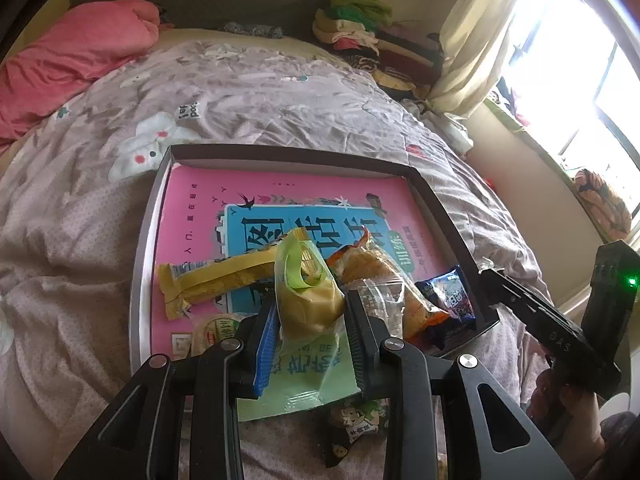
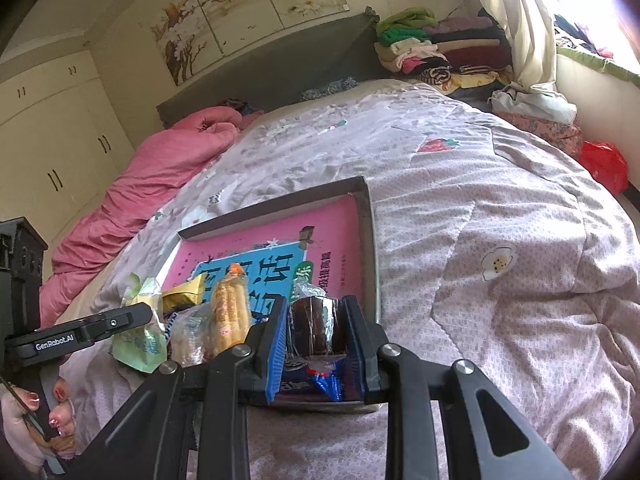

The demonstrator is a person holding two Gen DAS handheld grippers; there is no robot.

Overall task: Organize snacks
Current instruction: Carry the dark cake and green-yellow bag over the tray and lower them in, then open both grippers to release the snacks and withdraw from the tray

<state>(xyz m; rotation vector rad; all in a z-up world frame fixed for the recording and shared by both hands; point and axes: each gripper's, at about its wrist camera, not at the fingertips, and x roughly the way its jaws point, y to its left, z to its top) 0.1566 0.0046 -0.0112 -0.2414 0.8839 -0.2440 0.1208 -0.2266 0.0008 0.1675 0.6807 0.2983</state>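
A shallow dark-rimmed box lid (image 1: 436, 204) with a pink and blue printed floor lies on the bed. In it lie a long yellow packet (image 1: 216, 280), an orange bread packet (image 1: 384, 276) and a blue packet (image 1: 450, 292). My left gripper (image 1: 310, 320) is shut on a green and yellow snack bag (image 1: 308, 304) over the lid's near edge. My right gripper (image 2: 318, 328) is shut on a dark brown cake in clear wrap (image 2: 316, 326) over the lid's near right corner (image 2: 370, 240). The green bag (image 2: 140, 340) also shows in the right wrist view.
A dark cartoon snack packet (image 1: 352, 428) lies on the quilt (image 1: 80, 260) before the lid. A pink duvet (image 1: 72, 52) lies at the far left. Folded clothes (image 1: 376, 44) are stacked by the headboard. A red bag (image 2: 604, 164) lies beside the bed.
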